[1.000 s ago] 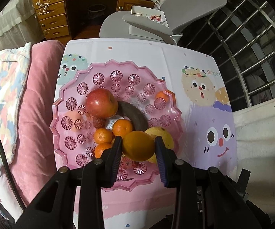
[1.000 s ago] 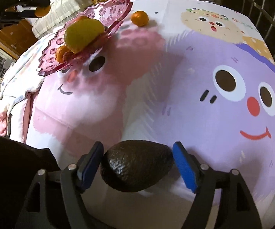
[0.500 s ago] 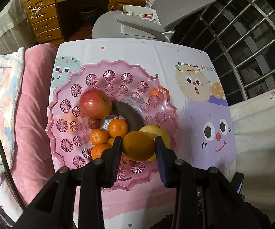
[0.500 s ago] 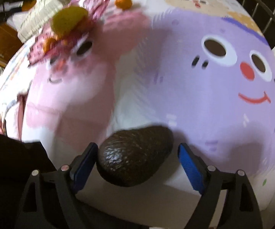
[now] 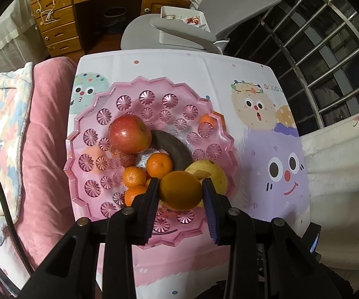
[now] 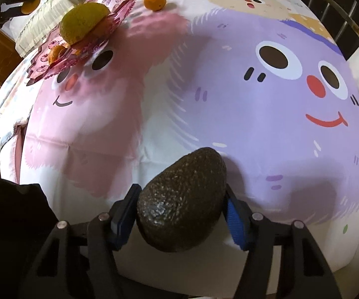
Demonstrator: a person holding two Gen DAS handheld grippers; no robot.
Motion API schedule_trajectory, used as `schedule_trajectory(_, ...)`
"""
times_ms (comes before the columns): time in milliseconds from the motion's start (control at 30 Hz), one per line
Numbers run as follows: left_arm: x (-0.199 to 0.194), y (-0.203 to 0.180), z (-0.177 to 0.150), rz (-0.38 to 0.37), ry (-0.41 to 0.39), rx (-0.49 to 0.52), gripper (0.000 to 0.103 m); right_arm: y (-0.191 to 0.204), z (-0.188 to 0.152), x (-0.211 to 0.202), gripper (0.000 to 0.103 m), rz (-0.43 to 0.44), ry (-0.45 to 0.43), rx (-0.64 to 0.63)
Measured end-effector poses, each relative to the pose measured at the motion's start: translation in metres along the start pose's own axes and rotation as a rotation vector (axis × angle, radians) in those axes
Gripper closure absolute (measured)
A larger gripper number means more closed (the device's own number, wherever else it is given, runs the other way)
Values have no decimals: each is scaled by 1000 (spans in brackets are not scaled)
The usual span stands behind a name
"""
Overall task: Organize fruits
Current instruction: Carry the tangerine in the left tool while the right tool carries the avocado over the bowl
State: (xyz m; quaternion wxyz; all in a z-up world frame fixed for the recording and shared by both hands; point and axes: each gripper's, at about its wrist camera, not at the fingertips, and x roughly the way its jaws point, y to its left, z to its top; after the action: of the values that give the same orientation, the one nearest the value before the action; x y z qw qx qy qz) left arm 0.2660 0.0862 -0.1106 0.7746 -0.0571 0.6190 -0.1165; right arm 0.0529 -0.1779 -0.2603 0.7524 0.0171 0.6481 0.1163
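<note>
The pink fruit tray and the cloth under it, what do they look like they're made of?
The pink tray: likely clear moulded plastic, possibly glass; it is see-through, glossy, with pressed starburst dimples and a scalloped rim. The tablecloth: probably thin printed plastic or coated fabric; smooth with a faint sheen, cartoon faces, sharp fold creases.

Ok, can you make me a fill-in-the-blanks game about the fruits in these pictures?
1. The left gripper holds an ____ over the pink tray.
2. The right gripper is closing around a dark ____.
3. The big red fruit on the tray is an ____.
4. One small orange sits on the ____, outside the tray.

Missing words: orange; avocado; apple; tablecloth
</note>
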Motion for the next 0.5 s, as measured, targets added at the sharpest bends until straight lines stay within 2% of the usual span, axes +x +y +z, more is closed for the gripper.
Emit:
schedule_trajectory(67,0,6,-2,4,1,-10,70,2,1,0,40,-7,7,-11)
schedule_trajectory(200,3,24,-6,17,15,-41,70,4,10,-13,40,46,-27,9)
schedule_trajectory(500,11,55,-22,14,48,-91,70,34,80,-59,40,84,-178,-50)
